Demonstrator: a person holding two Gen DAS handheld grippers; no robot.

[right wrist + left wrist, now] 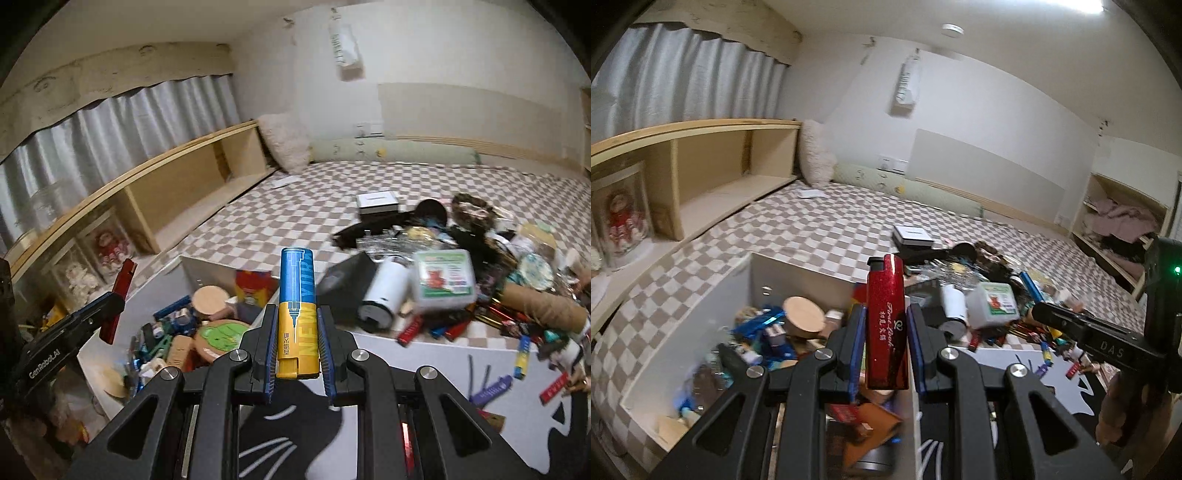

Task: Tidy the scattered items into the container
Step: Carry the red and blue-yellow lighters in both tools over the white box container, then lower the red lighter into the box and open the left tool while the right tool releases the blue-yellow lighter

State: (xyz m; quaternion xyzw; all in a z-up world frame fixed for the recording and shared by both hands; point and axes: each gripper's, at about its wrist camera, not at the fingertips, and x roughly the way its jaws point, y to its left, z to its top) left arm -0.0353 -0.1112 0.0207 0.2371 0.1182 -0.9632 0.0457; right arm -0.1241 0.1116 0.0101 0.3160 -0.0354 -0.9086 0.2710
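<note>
Above the white container [701, 332], already crowded with small objects, the left gripper [886, 332] clamps an upright red lighter [888, 325], while the right gripper [297, 332] clamps a blue-and-yellow lighter [297, 314] beside the scattered pile [480, 288].

The lighter [888, 321] in the left gripper [886, 347] is glittery red with pale lettering; the lighter [297, 314] in the right gripper [297, 350] is blue above and yellow below, lettered in the opposite colours; both grippers are black with blue pads; the container [701, 317] is white; the bedcover [820, 225] is checked beige and white; the curtain [683, 85] is grey
</note>
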